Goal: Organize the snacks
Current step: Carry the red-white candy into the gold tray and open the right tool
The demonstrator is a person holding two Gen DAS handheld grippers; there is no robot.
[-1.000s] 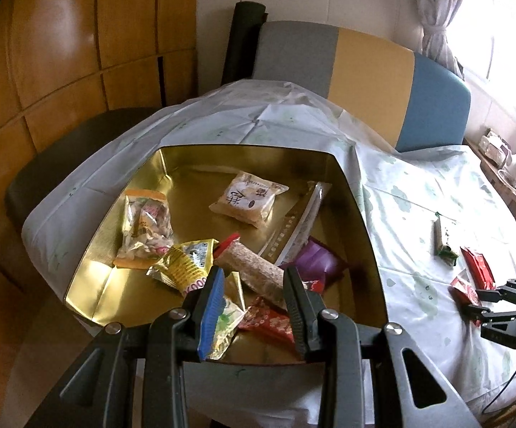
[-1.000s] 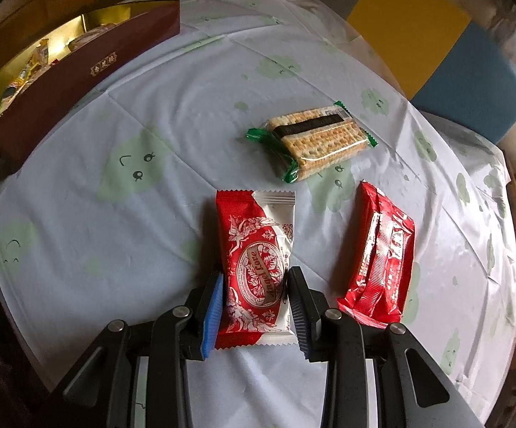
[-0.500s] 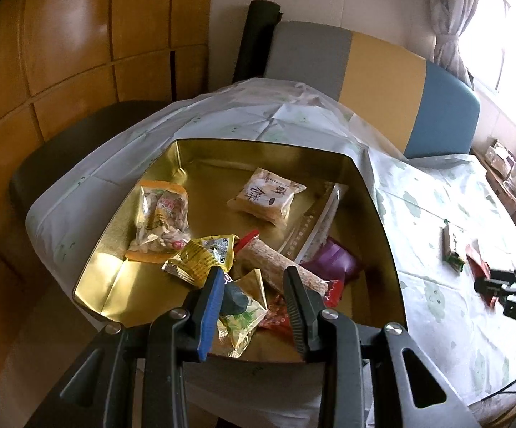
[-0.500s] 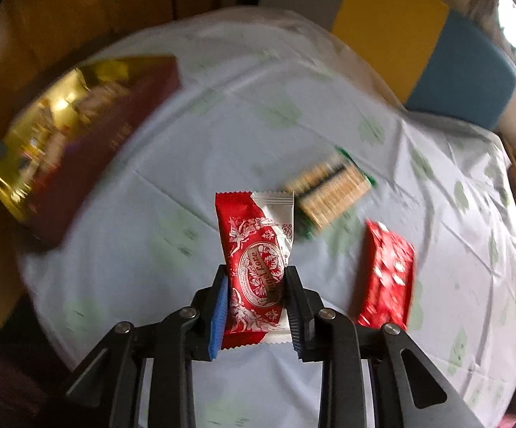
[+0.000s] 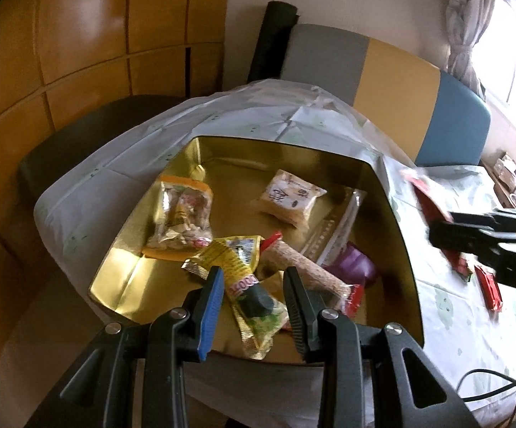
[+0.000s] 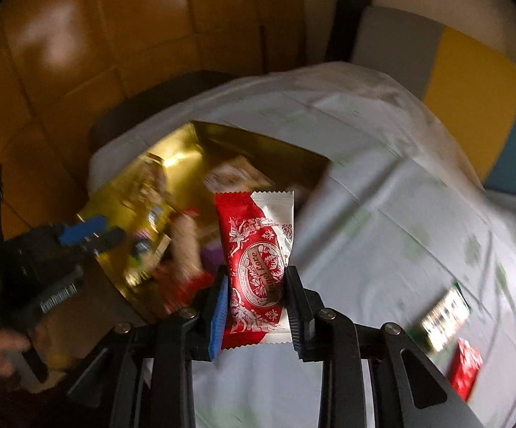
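My right gripper point(image 6: 256, 274) is shut on a red and white snack packet point(image 6: 254, 249) and holds it upright in the air, just right of the gold box point(image 6: 186, 142). In the left wrist view this gripper point(image 5: 440, 226) comes in blurred from the right with the packet point(image 5: 425, 192). My left gripper point(image 5: 252, 273) is open over the front of the box point(image 5: 393, 221), nothing pressed between its pads. Inside lie an orange-edged packet point(image 5: 179, 217), a pale biscuit packet point(image 5: 290, 196), a yellow packet point(image 5: 233, 264), an oat bar point(image 5: 304, 267) and a purple wrapper point(image 5: 354, 267).
A green-ended cracker packet point(image 6: 443, 314) and a red bar point(image 6: 466, 367) lie on the white tablecloth point(image 6: 383, 249) at the right. A grey, yellow and blue chair back point(image 5: 393, 78) stands behind the table, with a dark chair point(image 5: 79, 135) on the left. A cable point(image 5: 490, 388) trails at the lower right.
My right gripper has lifted the red and white packet off the tablecloth and carried it up and left to the gold box. My left gripper has drifted slightly over the box front.
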